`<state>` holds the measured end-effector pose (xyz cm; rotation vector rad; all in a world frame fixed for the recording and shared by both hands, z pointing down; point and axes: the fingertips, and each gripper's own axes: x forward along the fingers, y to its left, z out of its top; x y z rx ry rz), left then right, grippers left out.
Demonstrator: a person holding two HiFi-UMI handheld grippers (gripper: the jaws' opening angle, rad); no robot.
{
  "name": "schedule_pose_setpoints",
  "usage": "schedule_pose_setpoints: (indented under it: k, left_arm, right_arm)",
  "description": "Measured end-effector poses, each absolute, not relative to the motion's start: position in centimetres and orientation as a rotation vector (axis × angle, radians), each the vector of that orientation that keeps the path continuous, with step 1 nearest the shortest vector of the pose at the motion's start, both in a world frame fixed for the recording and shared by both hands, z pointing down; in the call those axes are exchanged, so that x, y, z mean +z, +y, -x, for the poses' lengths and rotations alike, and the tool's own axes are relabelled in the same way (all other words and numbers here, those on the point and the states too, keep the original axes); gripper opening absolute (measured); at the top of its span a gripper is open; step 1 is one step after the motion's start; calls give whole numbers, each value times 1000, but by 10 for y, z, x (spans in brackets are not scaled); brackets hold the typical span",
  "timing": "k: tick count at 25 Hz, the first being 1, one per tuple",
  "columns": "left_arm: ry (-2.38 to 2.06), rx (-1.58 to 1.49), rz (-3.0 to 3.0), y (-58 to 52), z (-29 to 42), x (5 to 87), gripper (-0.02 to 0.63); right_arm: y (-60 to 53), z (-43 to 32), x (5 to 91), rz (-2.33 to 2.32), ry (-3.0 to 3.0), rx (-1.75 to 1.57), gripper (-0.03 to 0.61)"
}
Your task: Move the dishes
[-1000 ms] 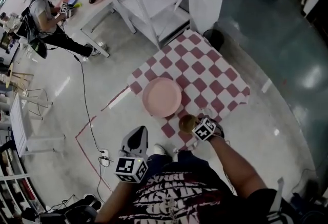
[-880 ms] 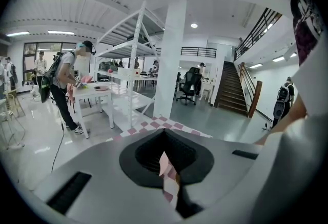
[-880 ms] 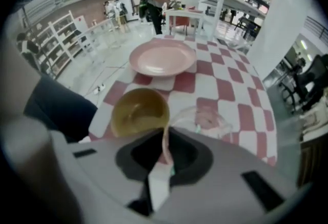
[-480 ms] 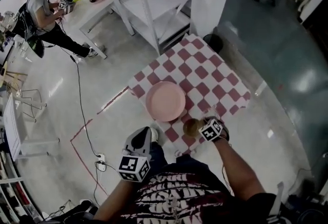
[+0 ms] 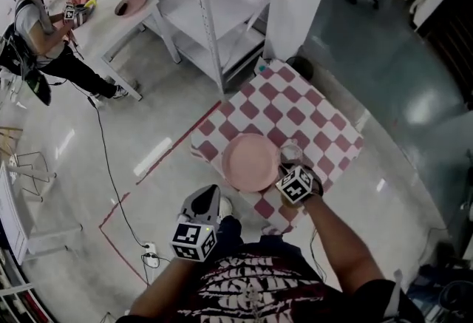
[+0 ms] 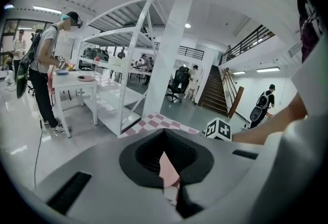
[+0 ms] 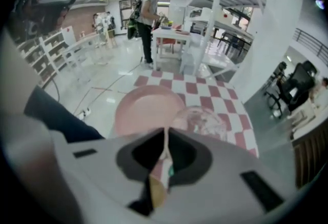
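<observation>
Right tongs (image 7: 164, 159) are pressed together on something thin. In the right gripper view there's a pale edge running up between the jaws and a tan dish (image 7: 155, 192) showing just below them, so it looks like they're pinching its rim. From the head view that dish is hidden under the gripper's marker cube, which sits over the near right part of the checkered desk (image 5: 310, 111).

The pink plate (image 5: 247, 162) lies flat on the desk near its front edge, with a clear glass bowl (image 5: 290, 154) just to its right, close enough that I can't tell if they touch.

Left tongs (image 5: 205, 199) are held off the desk, near the person's body. They're slightly spread with nothing between them, just the plate and cloth showing through the gap.
</observation>
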<state>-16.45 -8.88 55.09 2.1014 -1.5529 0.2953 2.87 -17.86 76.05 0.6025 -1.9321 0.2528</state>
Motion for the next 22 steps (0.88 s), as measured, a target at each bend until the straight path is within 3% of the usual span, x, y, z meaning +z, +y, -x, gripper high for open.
schedule_pose_setpoints:
  k: [11,17,22]
  left_arm:
    - [-1612,376,-2014,-79,284,569,25]
    - [-1641,376,-1964,-77,315,581,25]
    - [-1581,377,-2020,-93,296,580,25]
  right_arm:
    - [-181,129,814,-435,-1931,199,48]
    - [-174,154,844,-382,-1878,151,48]
    - [-173,150,836,-399,-1902,121,55]
